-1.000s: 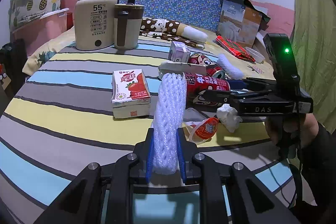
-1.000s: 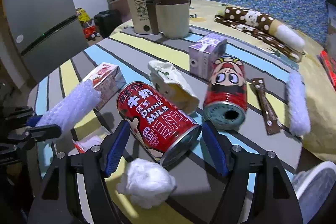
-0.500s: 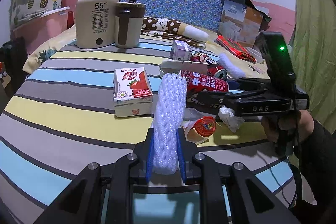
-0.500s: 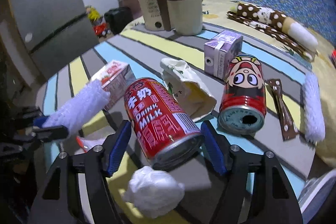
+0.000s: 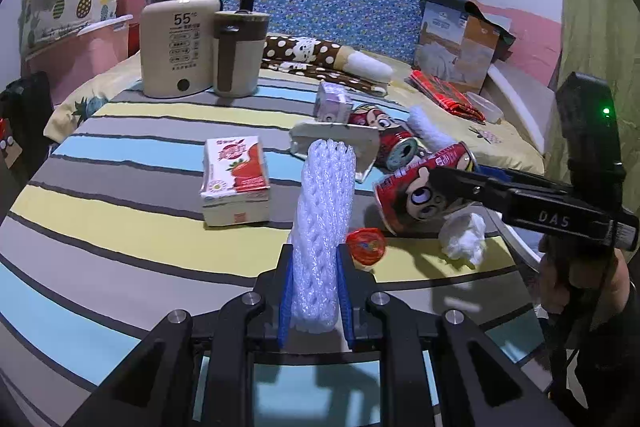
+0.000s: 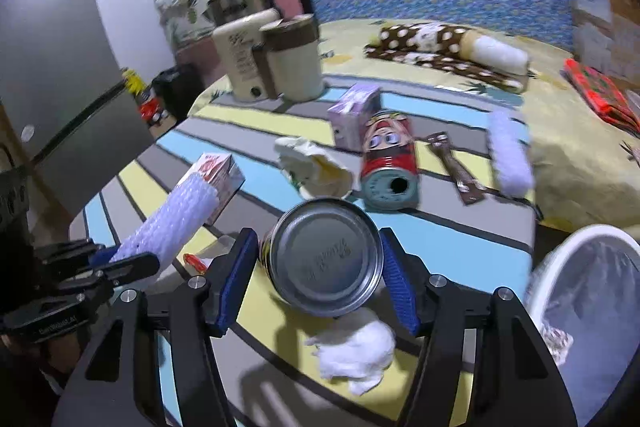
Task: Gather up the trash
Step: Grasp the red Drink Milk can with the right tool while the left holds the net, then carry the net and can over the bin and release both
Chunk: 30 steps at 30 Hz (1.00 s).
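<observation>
Striped counter [image 5: 120,235] strewn with trash: left gripper [image 5: 316,291] fingers closed on soft, featherlight foam net sleeve [image 5: 324,211], easily crushed; right gripper [image 6: 316,267] fingers clamped across red milk can [image 6: 324,263], lifted off counter, rigid, smooth, probably light, beside white bin [image 6: 580,291].

A rectangular strawberry milk carton [image 5: 235,183] was laid left of a white foam net sleeve [image 5: 323,219]. A crumpled white tissue ball [image 5: 464,236] was set right of it, on the striped tablecloth [image 5: 120,227].

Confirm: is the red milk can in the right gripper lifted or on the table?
Lifted and tilted: the red milk can, between the right gripper pads, shows its base.
</observation>
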### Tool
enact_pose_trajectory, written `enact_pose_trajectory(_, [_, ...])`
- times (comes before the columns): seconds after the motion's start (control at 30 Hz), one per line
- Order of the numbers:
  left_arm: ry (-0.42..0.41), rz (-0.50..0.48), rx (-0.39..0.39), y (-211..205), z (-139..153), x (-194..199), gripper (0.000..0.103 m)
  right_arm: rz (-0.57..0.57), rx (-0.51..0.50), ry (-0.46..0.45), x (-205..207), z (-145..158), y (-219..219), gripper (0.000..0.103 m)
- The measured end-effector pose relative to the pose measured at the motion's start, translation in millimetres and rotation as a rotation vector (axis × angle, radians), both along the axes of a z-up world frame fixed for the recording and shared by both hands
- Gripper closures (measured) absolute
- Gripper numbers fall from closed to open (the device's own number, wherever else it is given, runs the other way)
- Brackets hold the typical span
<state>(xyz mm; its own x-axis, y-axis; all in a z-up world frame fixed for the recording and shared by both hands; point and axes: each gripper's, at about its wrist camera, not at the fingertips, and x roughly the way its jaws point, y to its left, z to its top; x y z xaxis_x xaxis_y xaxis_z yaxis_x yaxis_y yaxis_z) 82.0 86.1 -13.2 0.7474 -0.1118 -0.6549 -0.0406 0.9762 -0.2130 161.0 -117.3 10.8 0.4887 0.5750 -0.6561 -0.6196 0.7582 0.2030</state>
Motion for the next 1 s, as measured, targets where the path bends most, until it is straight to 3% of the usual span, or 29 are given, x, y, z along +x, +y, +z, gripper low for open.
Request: enact_pose_trajectory(1.0, [-0.039,-0.112,0.044,-65,34,2,0.083,-0.178,0.176,-0.056,-20,38,-69,0.042])
